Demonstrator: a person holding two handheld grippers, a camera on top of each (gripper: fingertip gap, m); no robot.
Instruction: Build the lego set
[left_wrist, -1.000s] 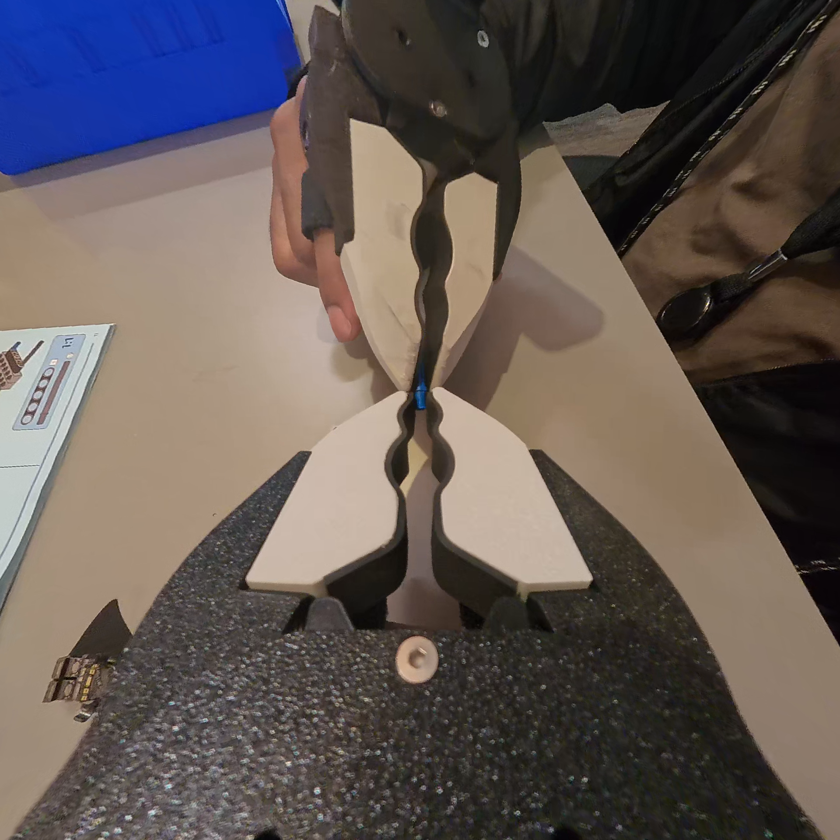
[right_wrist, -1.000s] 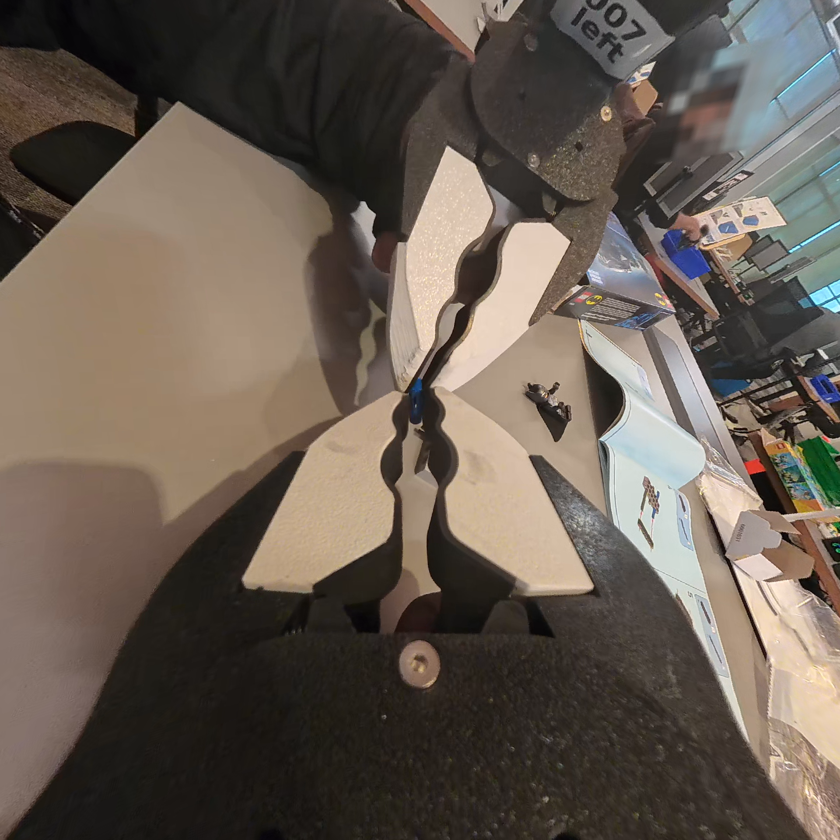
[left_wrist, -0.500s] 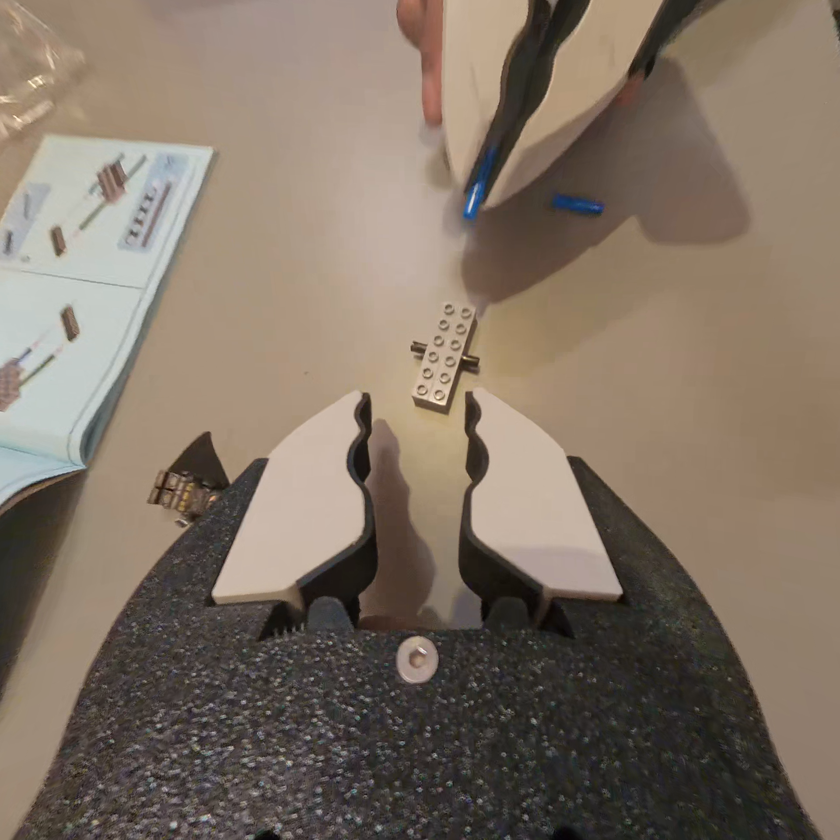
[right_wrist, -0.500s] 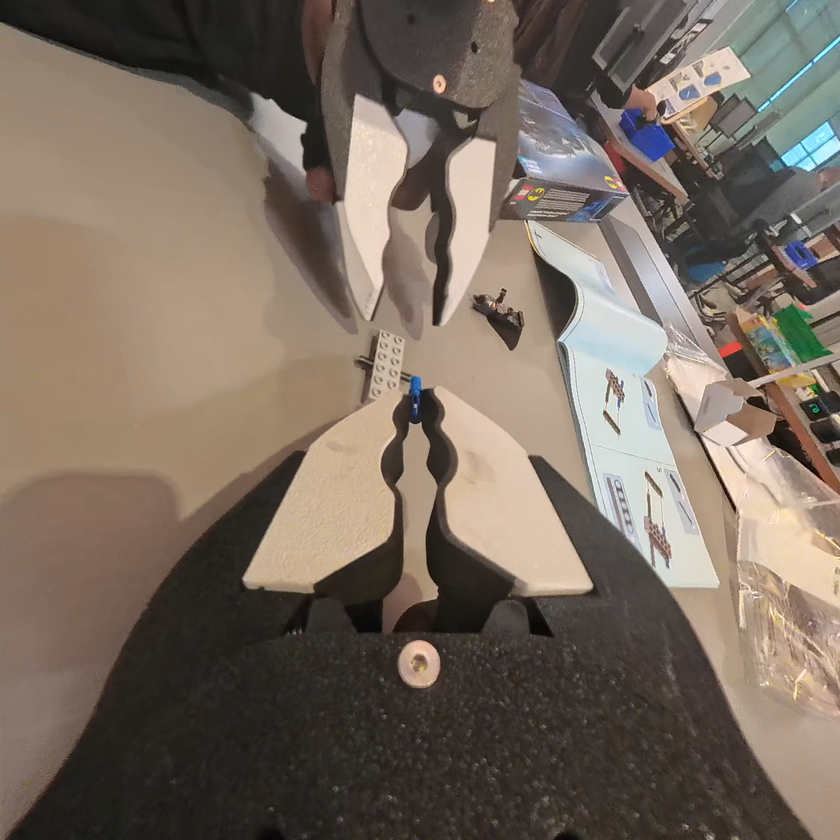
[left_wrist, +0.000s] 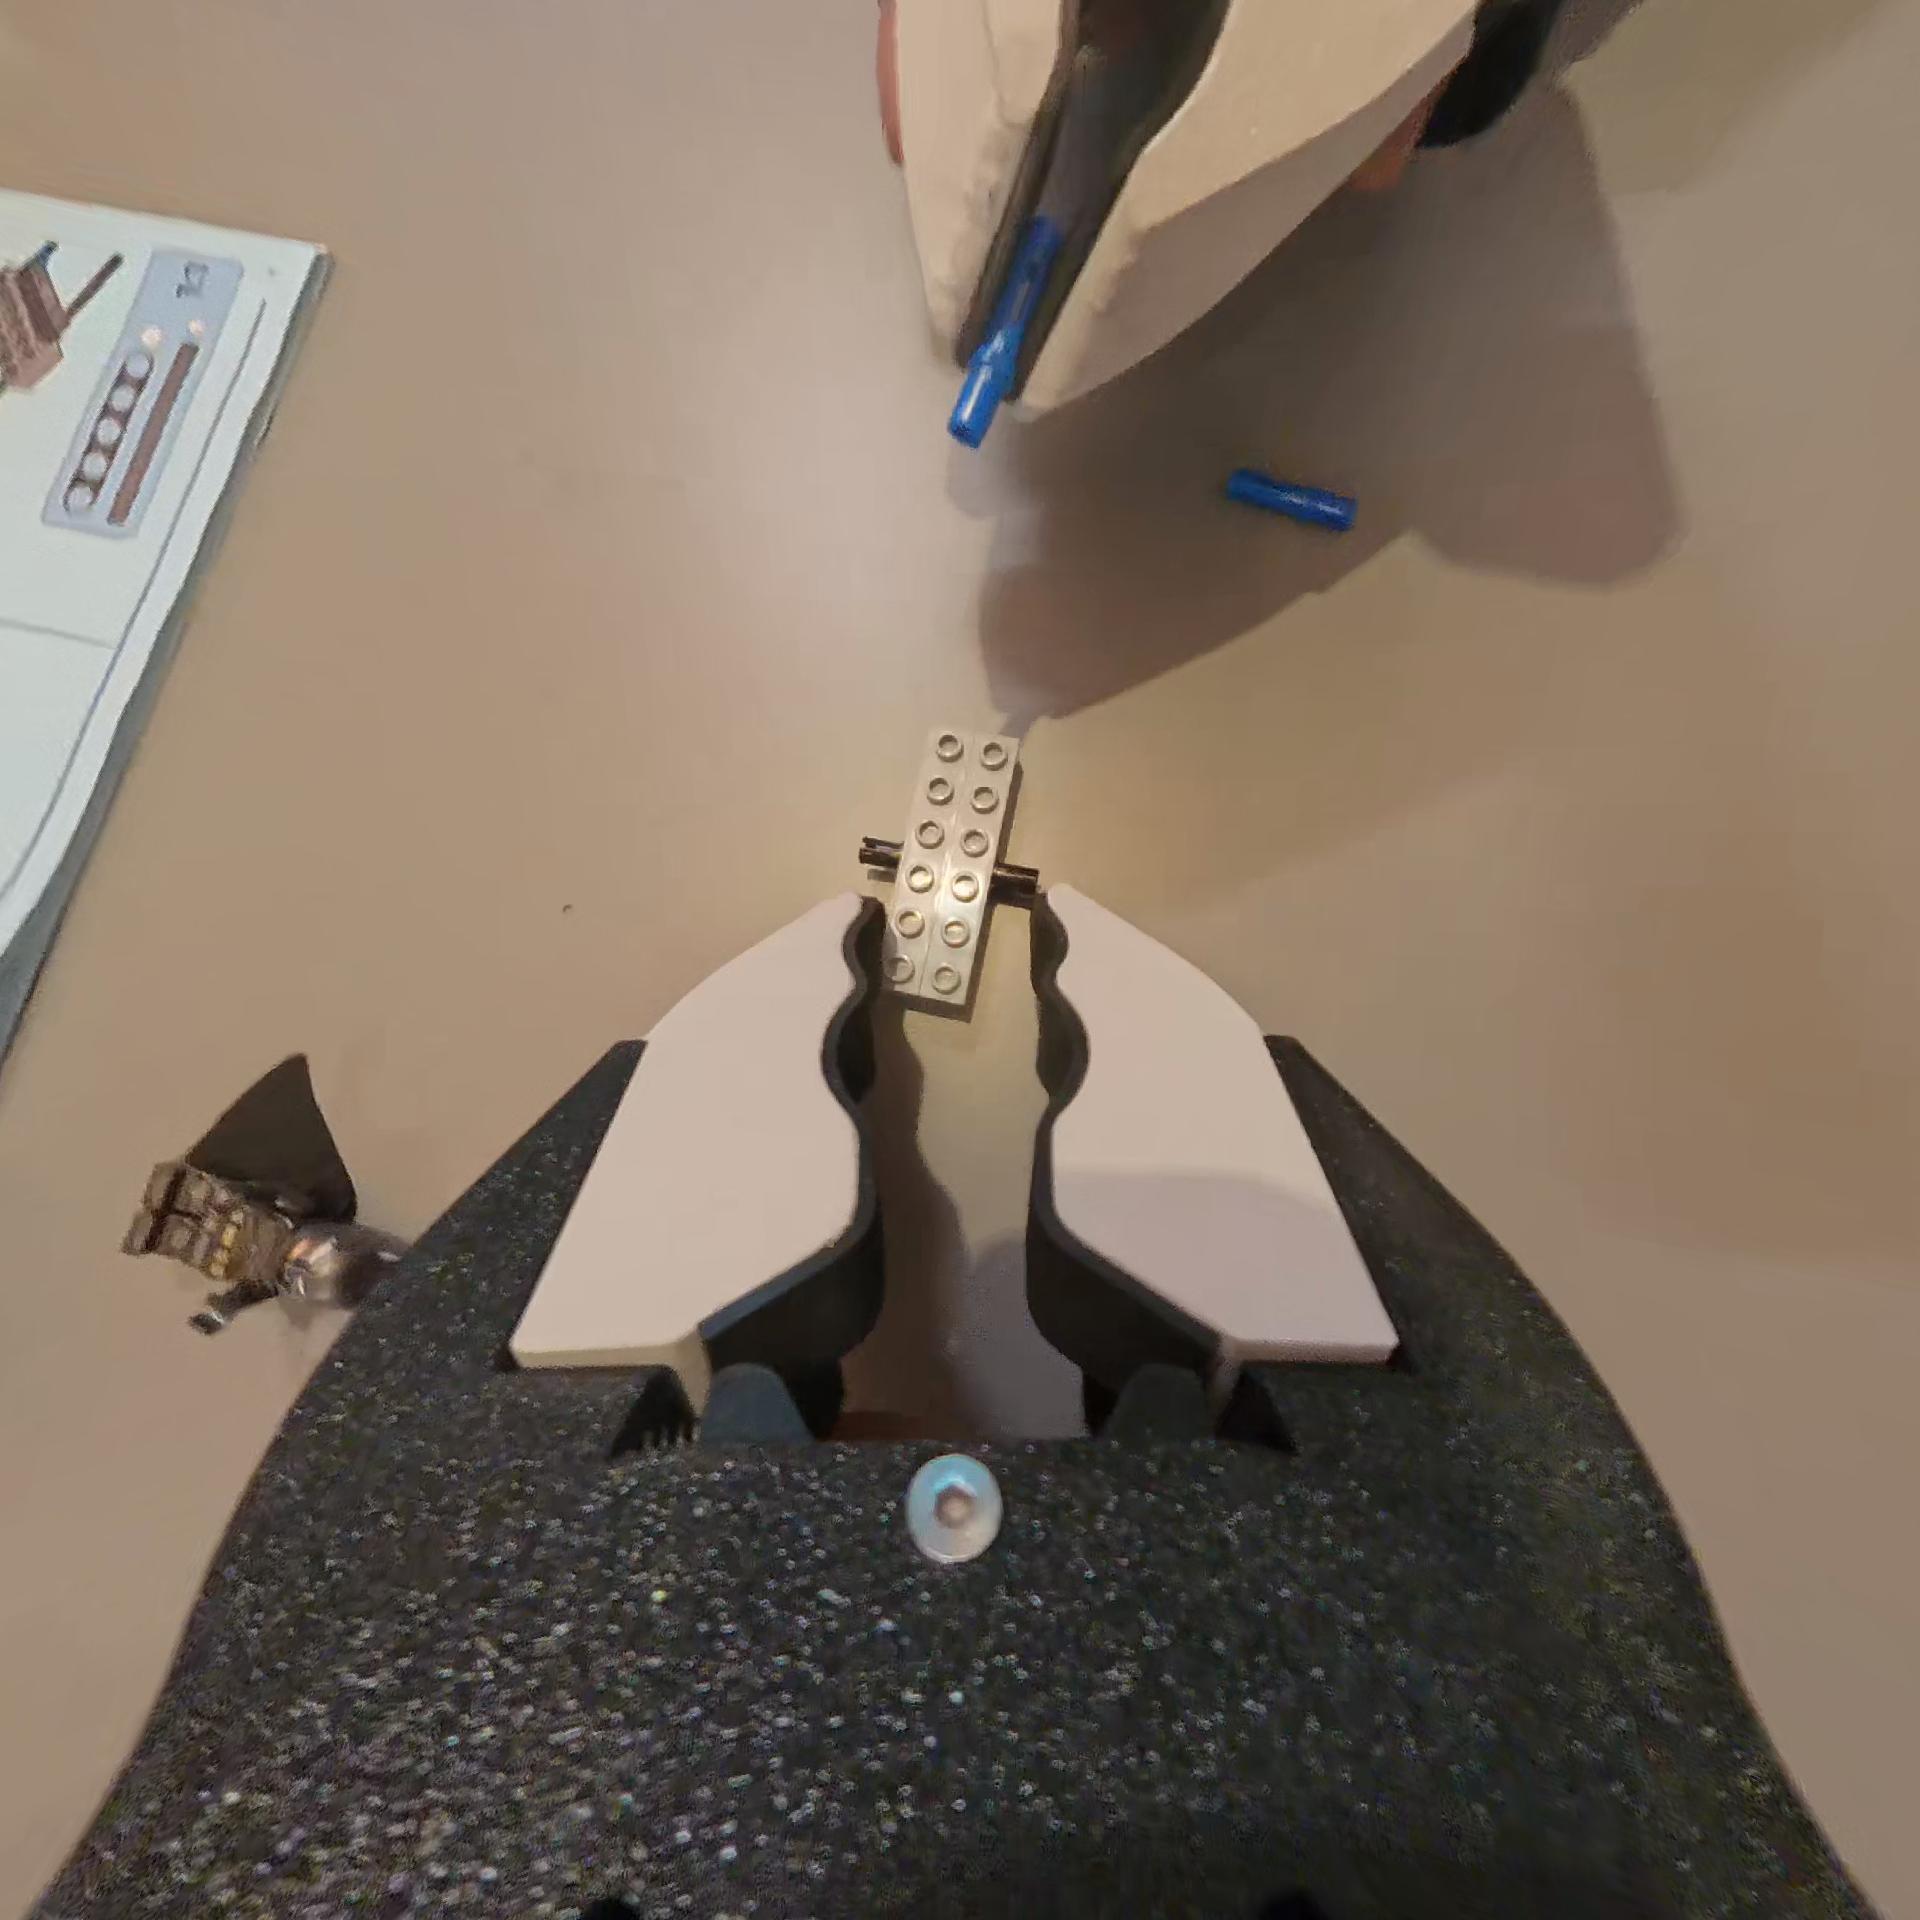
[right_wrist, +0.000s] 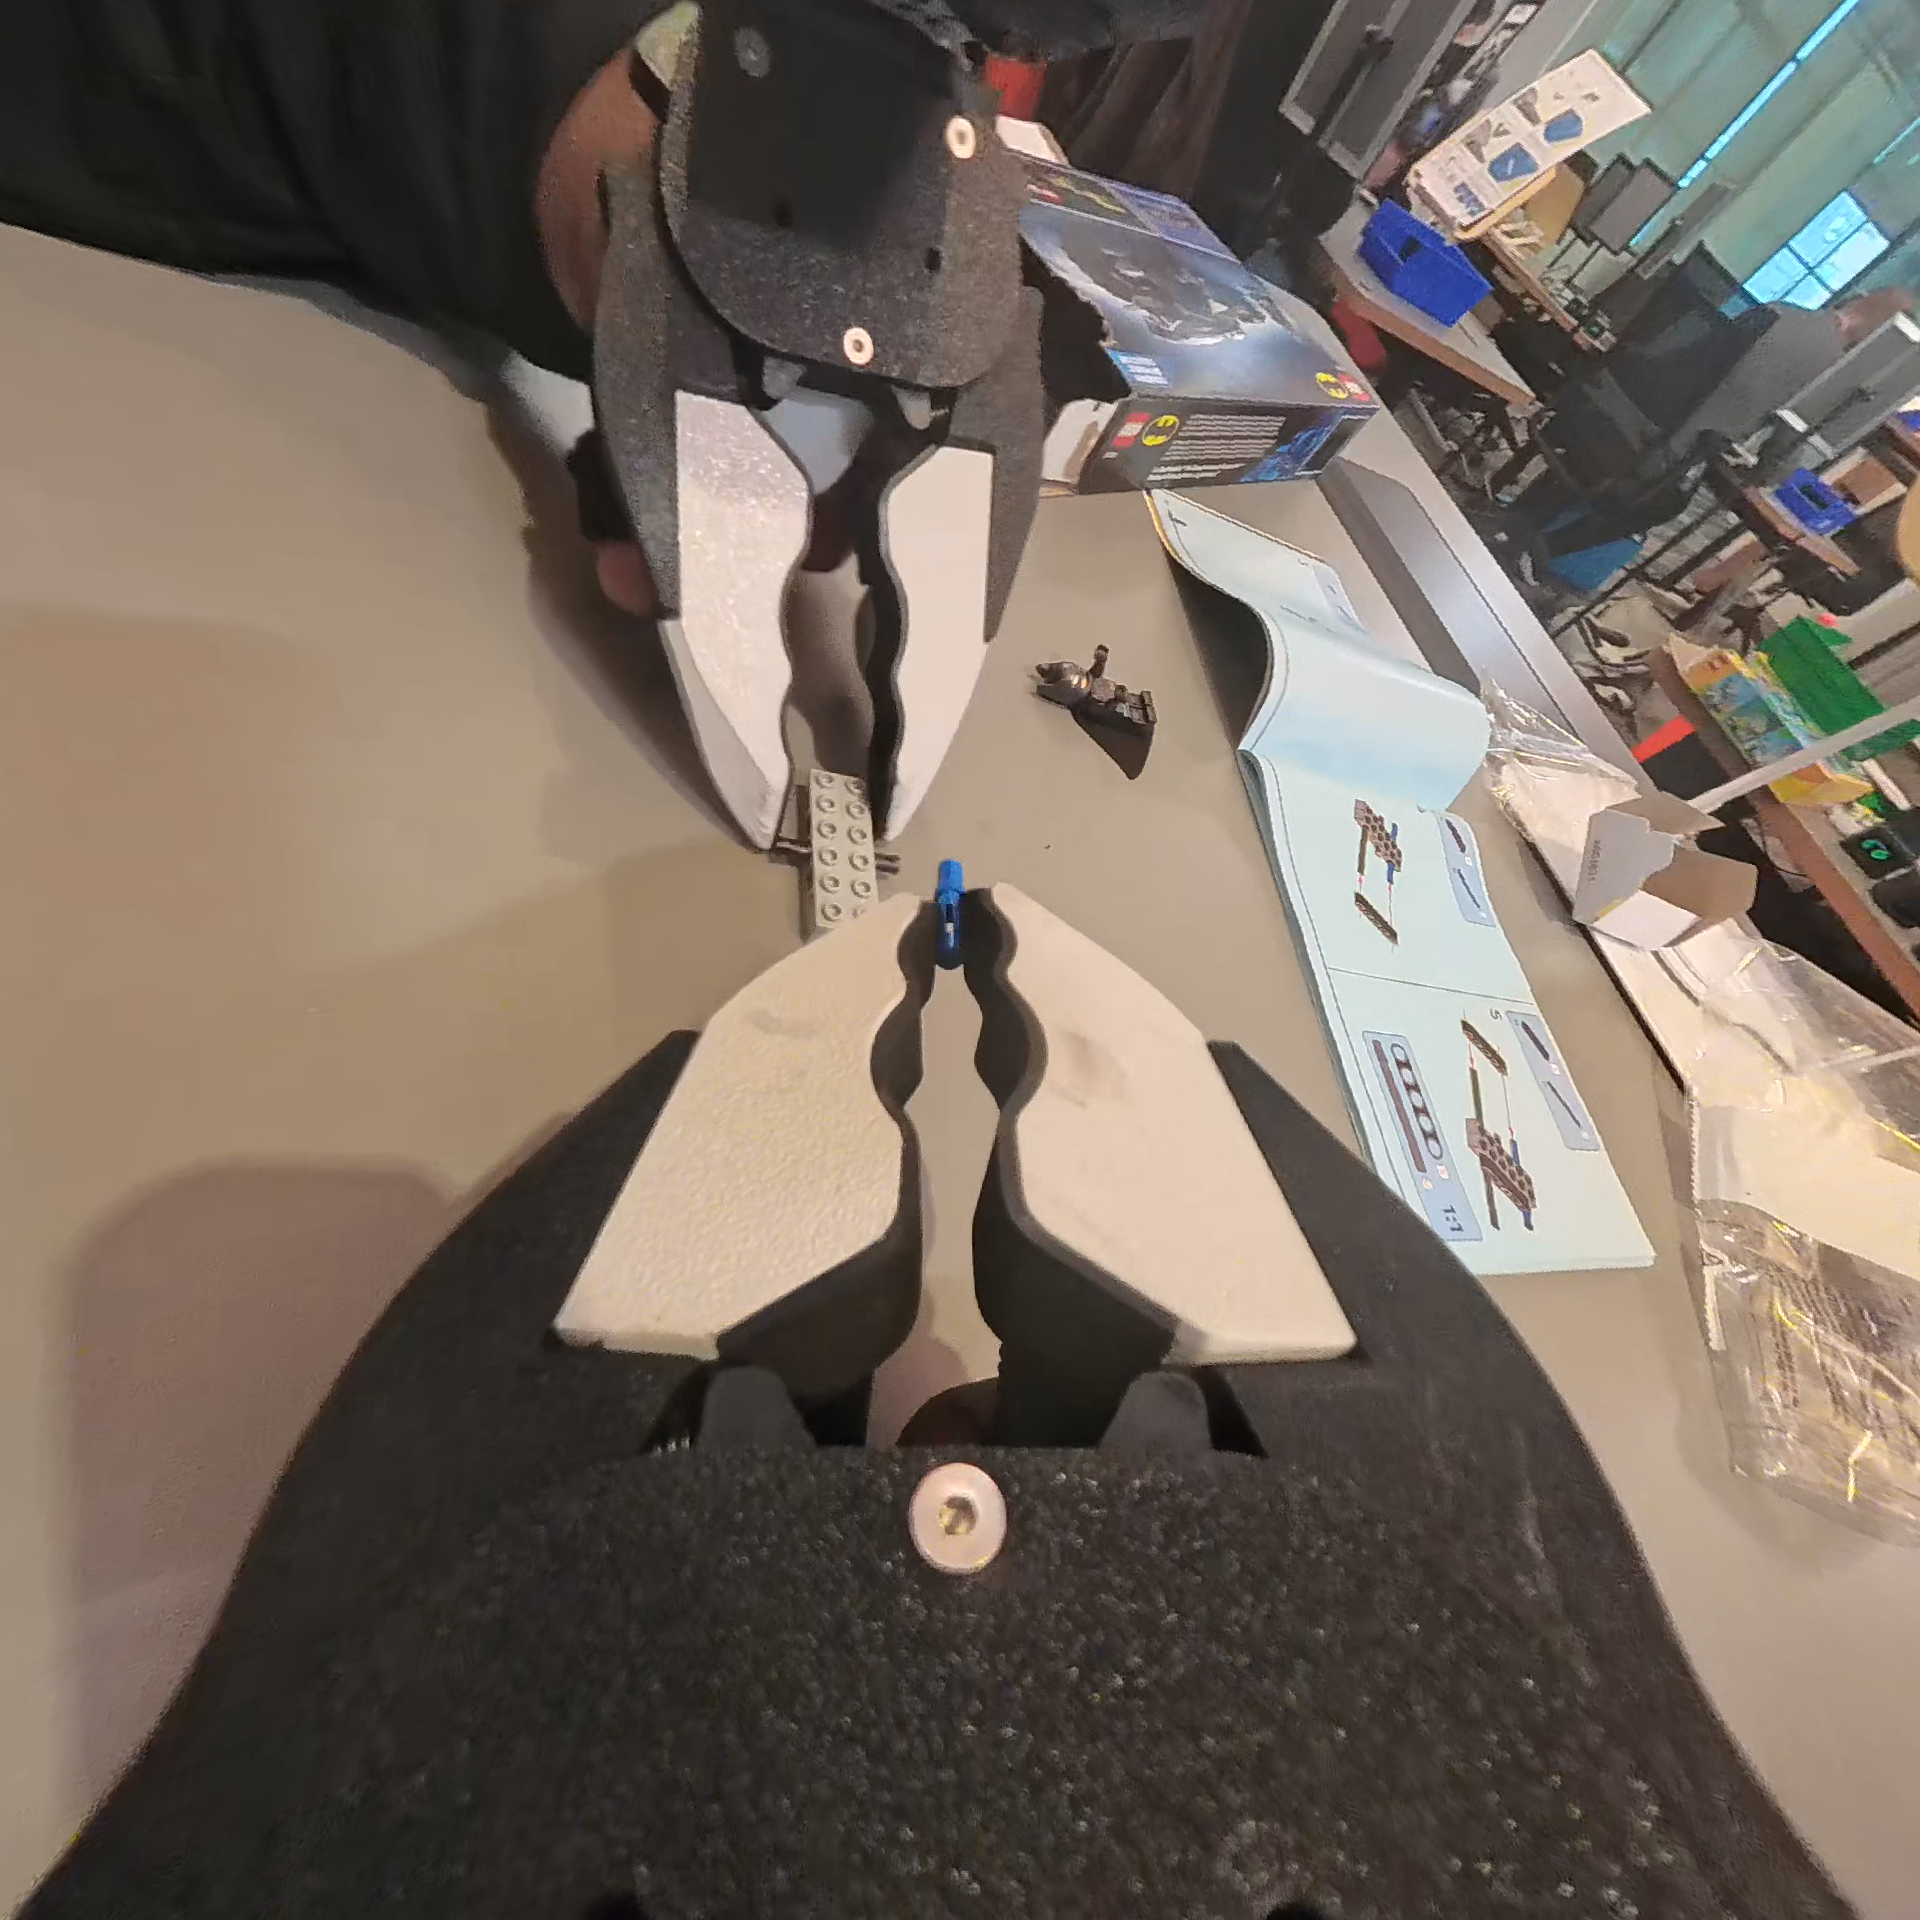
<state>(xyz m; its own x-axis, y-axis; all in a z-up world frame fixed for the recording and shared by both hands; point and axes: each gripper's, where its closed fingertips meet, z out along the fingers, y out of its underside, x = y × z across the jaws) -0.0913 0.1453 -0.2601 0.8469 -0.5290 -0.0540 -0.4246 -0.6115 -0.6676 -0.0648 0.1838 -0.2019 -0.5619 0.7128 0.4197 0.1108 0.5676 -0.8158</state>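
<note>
A grey studded plate (left_wrist: 951, 873) with a black pin (left_wrist: 878, 854) through it lies flat on the beige table (left_wrist: 520, 727). My left gripper (left_wrist: 956, 904) is open. Its fingertips straddle the plate's near end, with a gap still showing on the right side. The right wrist view shows the same: the left gripper (right_wrist: 831, 810) is low over the plate (right_wrist: 842, 857), one tip on each side. My right gripper (right_wrist: 948, 899) is shut on a small blue pin (right_wrist: 948, 914) that sticks out past its tips. It hovers just beyond the plate, and also shows in the left wrist view (left_wrist: 987, 364). A second blue pin (left_wrist: 1291, 501) lies loose on the table.
An open instruction booklet (right_wrist: 1455, 987) lies to one side, with a small dark figure with a black cape (right_wrist: 1101, 696) near it. A printed box (right_wrist: 1195, 384), a small cardboard carton (right_wrist: 1652, 873) and clear plastic bags (right_wrist: 1818, 1299) stand farther off. A person's hand and dark sleeve are behind the left gripper.
A second ago both grippers met tip to tip on the blue pin. The left let go, opened and dropped to the grey plate, and its jaws have since narrowed around it. The right kept the pin.
</note>
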